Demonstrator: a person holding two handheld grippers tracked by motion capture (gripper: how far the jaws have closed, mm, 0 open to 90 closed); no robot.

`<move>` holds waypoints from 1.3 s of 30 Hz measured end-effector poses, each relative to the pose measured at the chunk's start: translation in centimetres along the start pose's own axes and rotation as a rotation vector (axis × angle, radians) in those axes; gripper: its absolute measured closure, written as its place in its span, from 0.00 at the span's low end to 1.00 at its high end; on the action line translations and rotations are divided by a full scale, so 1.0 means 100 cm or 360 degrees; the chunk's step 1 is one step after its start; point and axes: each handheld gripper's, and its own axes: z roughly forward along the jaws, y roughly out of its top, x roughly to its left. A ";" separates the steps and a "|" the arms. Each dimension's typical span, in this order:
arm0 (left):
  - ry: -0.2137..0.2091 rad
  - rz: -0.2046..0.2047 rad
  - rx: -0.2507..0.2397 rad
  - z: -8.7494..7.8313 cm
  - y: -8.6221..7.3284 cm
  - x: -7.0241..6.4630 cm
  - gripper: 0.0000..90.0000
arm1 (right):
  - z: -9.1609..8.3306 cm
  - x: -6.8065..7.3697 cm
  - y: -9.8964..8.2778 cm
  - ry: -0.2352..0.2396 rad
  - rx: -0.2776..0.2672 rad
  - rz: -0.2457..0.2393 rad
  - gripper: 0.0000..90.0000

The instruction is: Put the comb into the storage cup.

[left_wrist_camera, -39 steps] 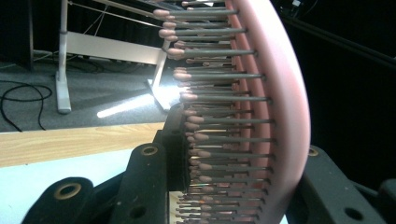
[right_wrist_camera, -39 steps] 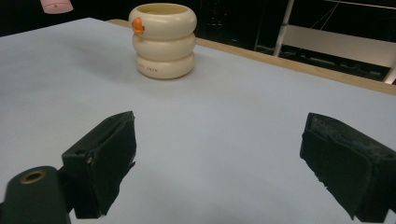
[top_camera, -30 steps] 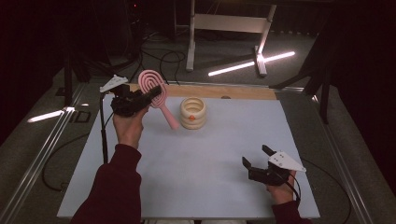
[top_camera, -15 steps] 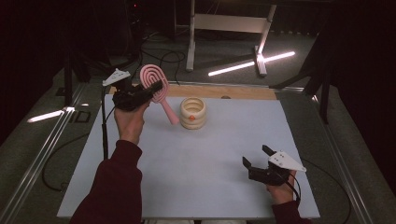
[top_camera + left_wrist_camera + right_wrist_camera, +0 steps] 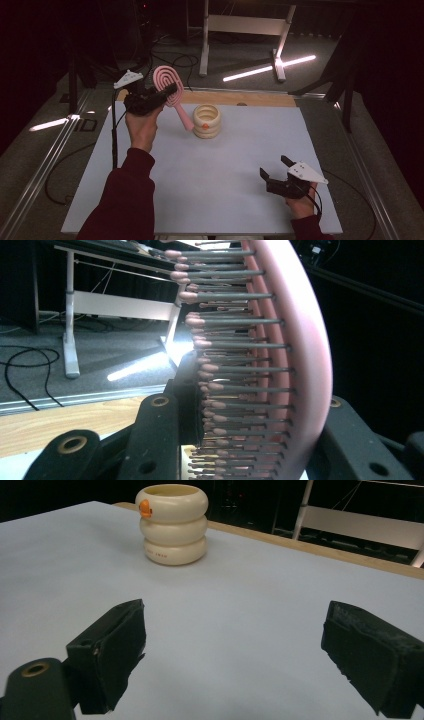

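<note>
I see the white surface (image 5: 210, 185) bare except for the cream ringed holder (image 5: 206, 120) near its far edge. My left tongs (image 5: 167, 92) pinch the pink hairbrush (image 5: 168, 85) by its head, lifted just left of the holder, handle slanting down toward it. The pickup looks done; seating it inside remains. My right tongs (image 5: 274, 169) rest spread, holding nothing.
</note>
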 end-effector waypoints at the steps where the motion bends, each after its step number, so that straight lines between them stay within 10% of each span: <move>1: 0.0005 0.0006 -0.0006 0.002 0.003 -0.001 0.71 | 0.000 0.000 0.000 0.0000 0.0000 0.0000 0.12; 39: 0.0028 -0.0031 -0.0088 0.035 0.018 -0.006 0.71 | 0.001 0.001 0.000 0.0020 -0.0008 0.0020 0.12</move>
